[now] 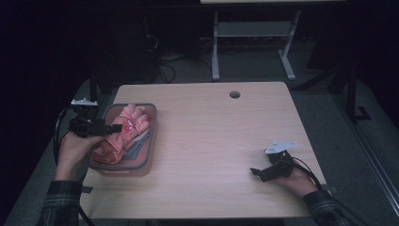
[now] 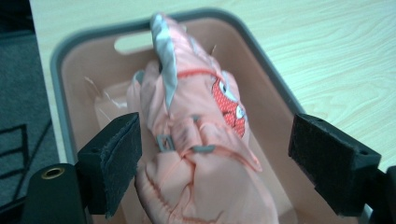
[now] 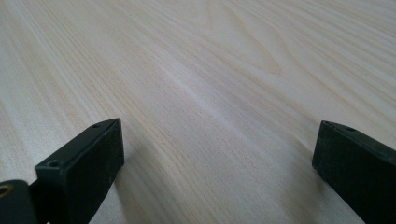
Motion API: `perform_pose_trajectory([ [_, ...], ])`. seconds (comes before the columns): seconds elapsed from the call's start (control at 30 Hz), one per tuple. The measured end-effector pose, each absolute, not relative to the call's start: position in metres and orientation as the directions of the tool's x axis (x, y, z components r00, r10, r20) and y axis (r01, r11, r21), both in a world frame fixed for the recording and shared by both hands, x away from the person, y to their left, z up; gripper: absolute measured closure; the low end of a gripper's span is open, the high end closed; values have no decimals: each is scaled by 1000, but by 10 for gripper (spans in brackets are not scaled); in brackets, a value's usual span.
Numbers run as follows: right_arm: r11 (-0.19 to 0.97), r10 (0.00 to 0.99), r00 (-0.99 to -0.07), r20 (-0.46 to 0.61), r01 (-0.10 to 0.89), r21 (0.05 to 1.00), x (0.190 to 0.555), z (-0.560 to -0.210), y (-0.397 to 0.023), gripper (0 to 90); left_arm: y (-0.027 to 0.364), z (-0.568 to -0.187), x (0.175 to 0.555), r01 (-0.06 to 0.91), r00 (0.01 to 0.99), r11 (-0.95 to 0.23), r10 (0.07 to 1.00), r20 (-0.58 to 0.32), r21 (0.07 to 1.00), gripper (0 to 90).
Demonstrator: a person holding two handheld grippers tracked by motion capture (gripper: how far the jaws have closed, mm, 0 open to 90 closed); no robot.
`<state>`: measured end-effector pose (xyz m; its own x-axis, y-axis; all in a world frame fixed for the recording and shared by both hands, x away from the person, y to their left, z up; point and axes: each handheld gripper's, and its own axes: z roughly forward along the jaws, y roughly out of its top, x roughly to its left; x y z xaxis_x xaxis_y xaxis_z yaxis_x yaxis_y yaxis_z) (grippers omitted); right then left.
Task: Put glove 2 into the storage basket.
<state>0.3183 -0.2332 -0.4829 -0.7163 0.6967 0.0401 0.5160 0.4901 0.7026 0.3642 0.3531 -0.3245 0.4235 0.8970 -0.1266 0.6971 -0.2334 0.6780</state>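
- The pink glove lies in a shallow pink tray with a grey rim, which sits at the left end of the wooden table.
- In the high view the glove's fingers point toward the far side of the tray, and its cuff end lies toward the person.
- A red and white cartoon patch shows on the back of the glove; grey trim runs along one edge, and a small grey buckle sits near the wrist.
- The left gripper hangs above the near left part of the tray, held in the person's left hand.
- Its jaws stand wide apart. In the left gripper view the glove lies between and below them, the left pad just beside the fabric and the right pad well clear, so nothing is clamped.
- The tray's rim curves around the glove in that view, with a handle slot at the far end.
- The right gripper rests low at the right of the table, well apart from the tray, in the person's right hand.
- Its jaws are also spread, with bare wood grain between them.
- Plaid sleeves cover both forearms.
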Motion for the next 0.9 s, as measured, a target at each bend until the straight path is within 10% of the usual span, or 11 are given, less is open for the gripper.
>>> perform_pose_trajectory([
  [0.9, 490, 697, -716, 39, 515, 703, 318, -483, -233, 16, 247, -305, 369, 556, 626, -370, 776, -82, 744, 169],
])
